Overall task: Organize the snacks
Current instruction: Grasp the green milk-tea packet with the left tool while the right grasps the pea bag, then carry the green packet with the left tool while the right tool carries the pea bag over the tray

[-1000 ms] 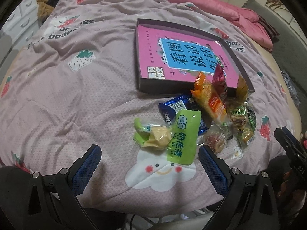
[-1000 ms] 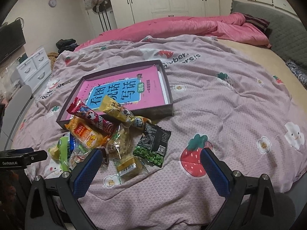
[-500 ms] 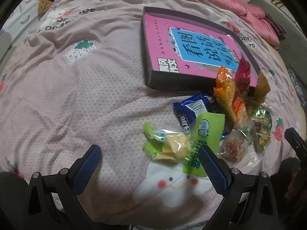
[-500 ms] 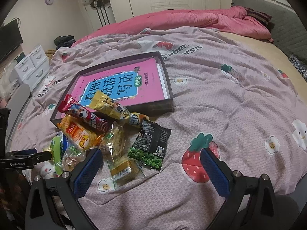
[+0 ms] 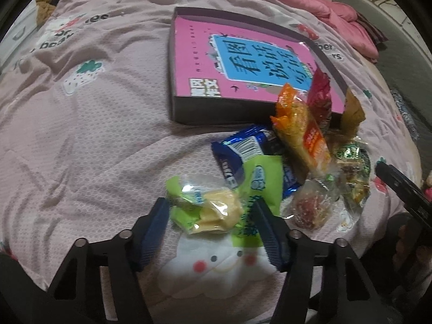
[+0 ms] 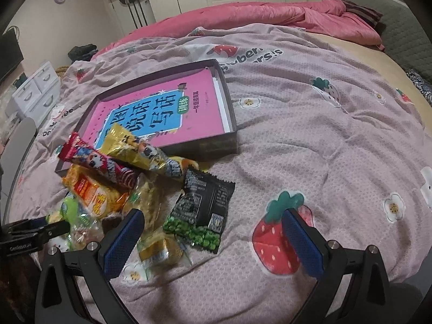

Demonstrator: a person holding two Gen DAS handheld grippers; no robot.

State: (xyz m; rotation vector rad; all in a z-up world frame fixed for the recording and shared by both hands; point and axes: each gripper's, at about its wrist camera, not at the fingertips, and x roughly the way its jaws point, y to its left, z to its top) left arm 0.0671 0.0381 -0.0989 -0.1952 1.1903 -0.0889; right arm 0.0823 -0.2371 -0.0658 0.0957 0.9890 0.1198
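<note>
My left gripper (image 5: 210, 226) points steeply down at the lower middle of its own view, its blue pads (image 5: 155, 229) drawn partway together; the jaws have just been closing, with a clear-wrapped snack between them, though I cannot tell if they press it. My right gripper (image 6: 213, 240) stands wide apart at the bottom of its view, holding nothing.

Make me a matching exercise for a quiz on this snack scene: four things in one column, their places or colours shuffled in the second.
1. pink book
2. black packet
3. orange packet
4. pale-yellow snack

a. between the left tongs
b. inside the dark box
c. green peas printed on it
d. leaning on the box's front wall

Pairs: 1-b, 2-c, 3-d, 4-a
</note>
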